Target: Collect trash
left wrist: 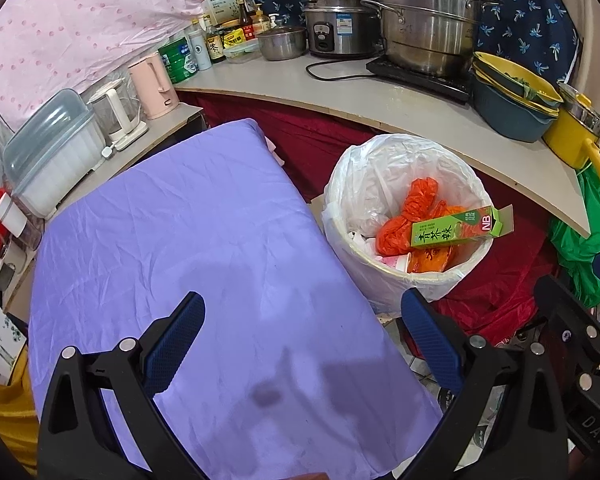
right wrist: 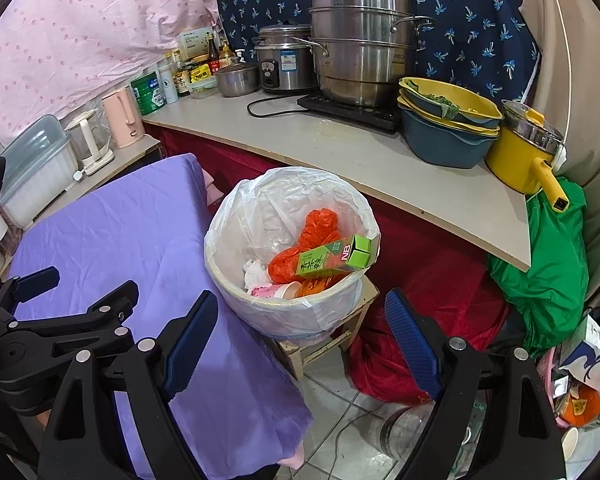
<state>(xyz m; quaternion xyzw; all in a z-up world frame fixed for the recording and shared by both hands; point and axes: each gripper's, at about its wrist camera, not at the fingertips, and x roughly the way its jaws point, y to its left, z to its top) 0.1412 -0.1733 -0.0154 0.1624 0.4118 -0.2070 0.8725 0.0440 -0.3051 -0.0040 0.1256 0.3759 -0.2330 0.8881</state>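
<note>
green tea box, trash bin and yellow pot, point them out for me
green tea box (right wrist: pixel 328 261), right wrist view, on its printed long side
trash bin (right wrist: pixel 236 280), right wrist view, on its near rim
yellow pot (right wrist: pixel 512 160), right wrist view, on its body

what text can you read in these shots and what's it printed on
"NB": white letters on the red band of the green carton lying across the top of the trash bin.
"青茶": large characters on the same carton's side; the smaller print is blurred.
"ASD": steel steamer pot, partly cut off.
Bottles, tins and rice cooker label: too small to read.
</note>
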